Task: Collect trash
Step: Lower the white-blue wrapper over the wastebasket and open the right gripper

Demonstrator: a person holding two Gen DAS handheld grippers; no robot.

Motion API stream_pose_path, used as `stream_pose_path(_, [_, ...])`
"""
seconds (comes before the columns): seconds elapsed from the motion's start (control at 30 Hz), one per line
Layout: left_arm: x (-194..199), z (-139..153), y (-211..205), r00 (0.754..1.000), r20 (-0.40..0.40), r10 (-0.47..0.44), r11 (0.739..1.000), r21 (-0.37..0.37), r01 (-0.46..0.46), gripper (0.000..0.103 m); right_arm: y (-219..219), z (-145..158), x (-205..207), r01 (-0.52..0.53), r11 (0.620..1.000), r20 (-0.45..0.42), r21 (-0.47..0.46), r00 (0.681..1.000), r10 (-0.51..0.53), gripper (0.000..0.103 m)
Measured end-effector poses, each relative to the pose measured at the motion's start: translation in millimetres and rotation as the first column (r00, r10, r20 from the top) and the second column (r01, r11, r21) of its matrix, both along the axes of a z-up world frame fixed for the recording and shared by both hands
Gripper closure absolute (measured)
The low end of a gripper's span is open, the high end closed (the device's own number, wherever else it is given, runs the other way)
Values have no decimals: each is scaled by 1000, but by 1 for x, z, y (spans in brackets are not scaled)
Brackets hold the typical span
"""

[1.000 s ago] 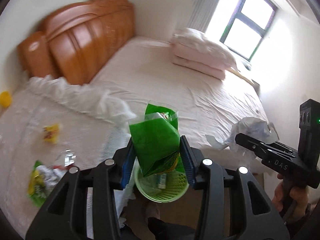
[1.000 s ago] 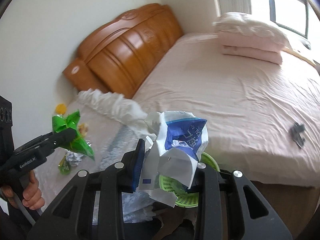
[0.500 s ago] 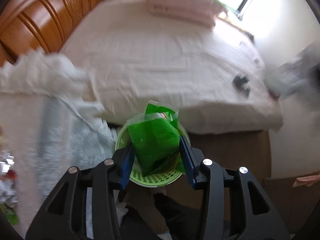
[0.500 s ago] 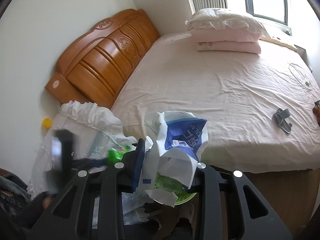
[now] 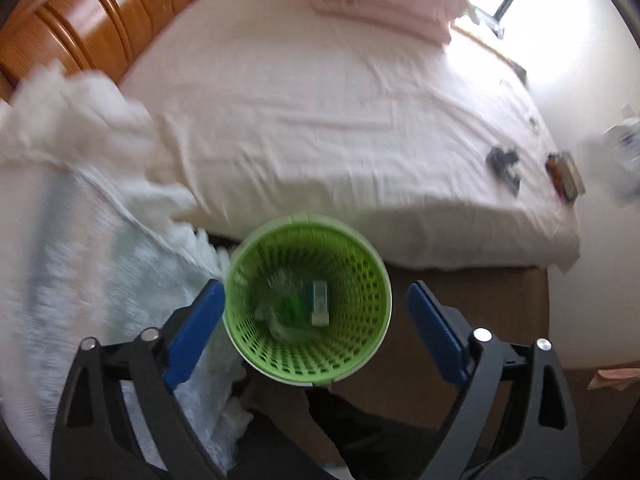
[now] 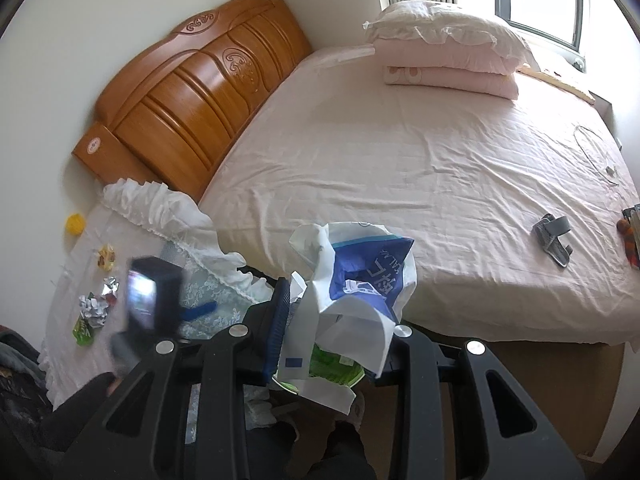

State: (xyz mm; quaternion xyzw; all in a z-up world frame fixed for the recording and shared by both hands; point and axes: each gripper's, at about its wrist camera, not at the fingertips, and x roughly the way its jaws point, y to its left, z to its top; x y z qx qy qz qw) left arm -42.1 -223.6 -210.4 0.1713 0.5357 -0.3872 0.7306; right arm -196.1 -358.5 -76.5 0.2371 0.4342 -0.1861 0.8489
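A green mesh waste basket [image 5: 352,344] stands on the floor by the bed, with a green wrapper [image 5: 292,308] and a small box inside. My left gripper [image 5: 316,316] is open and empty right above the basket. My right gripper [image 6: 332,320] is shut on a white and blue plastic bag [image 6: 360,280], held over the basket [image 6: 340,364], which peeks out below it. The left gripper [image 6: 152,300] shows blurred at the left of the right wrist view. More trash lies on the white cloth: crumpled foil [image 6: 94,308], a green wrapper [image 6: 82,332] and a yellow wrapper [image 6: 106,256].
A large bed [image 6: 400,152] with pink sheet, wooden headboard [image 6: 192,92] and folded pillows [image 6: 448,48] fills the room. A grey object [image 6: 554,236] lies on the bed near its right edge. A white frilled cloth [image 6: 160,208] covers the bedside surface at the left.
My left gripper has opened and the green wrapper has dropped into the basket. The right gripper still holds the white and blue bag.
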Motion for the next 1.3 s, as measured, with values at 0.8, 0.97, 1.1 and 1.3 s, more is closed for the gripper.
stream_pose_path(0.8, [17,123,87,975,114,193,972,-155,-174,8,75,-231,99,-192,960,-348,202,903,254,28])
stream_pose_path(0.97, [15,124,93,972,120,203,971,-153,-184,8,80,-213,97,-192,962,-336,193,908,248,19])
stream_pose_path(1.1, [16,129,99,963,140,229,965,-164,-205,8,71,-149,90,-149,979,-233,142,956,180,12])
stream_pose_path(1.3, [22,148,117,941,168,292,943,-213,-255,8,65,-25,73,-115,993,-3,31,993,115,2])
